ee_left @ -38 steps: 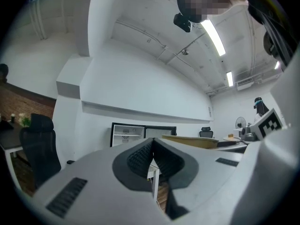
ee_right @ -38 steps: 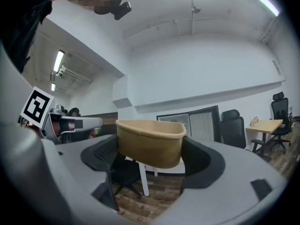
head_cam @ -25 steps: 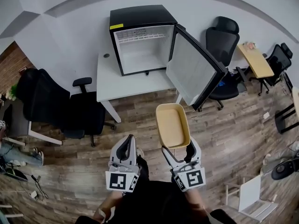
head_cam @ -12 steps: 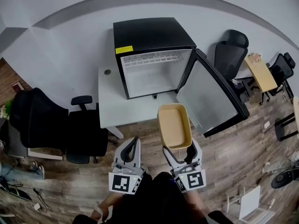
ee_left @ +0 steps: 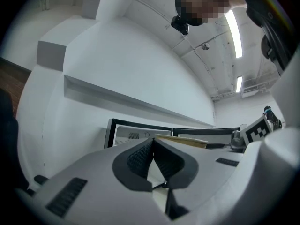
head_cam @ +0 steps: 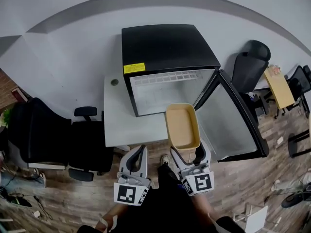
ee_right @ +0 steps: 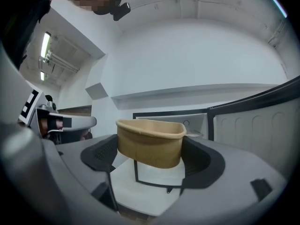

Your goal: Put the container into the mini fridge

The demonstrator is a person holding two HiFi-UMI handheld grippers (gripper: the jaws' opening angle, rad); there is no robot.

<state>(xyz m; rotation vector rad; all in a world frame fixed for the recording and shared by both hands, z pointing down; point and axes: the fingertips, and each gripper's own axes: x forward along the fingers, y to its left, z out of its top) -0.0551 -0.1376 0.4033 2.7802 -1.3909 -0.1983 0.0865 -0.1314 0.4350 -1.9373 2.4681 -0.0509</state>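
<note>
- One second, and far nearer the mini fridge (head_cam: 165, 47): now filling the upper middle of the head view, bigger than a moment back. Sitting on the white desk (head_cam: 116, 125), cabinet open, nothing to be seen inside.
- Swung wide to the right, the fridge door (head_cam: 235, 125). Same open angle as before by the look of it, only larger in frame, and clear of a straight run at the opening.
- Carried forward with the walk, the tan container (head_cam: 182, 124). A second ago hanging over wood floor, now out over the desk's front part with its far end just short of the fridge mouth. Not inside yet. Level, mouth up, empty.
- Clamped on the container's near end, the right gripper (head_cam: 188, 153), a pad against each side wall. Plain in the right gripper view too: container (ee_right: 150, 142) wedged between the pads, open cabinet straight ahead.
- Pinched together on nothing at all, the left gripper (head_cam: 138, 154), riding beside the right one, just short of the desk. Pads touching in the left gripper view (ee_left: 153, 146), fridge frame beyond.
- Meaning for the job, at a guess: approach all but finished, reach-in next. Push forward over the sill, set down, let go. Worth minding the door edge on the right.
</note>
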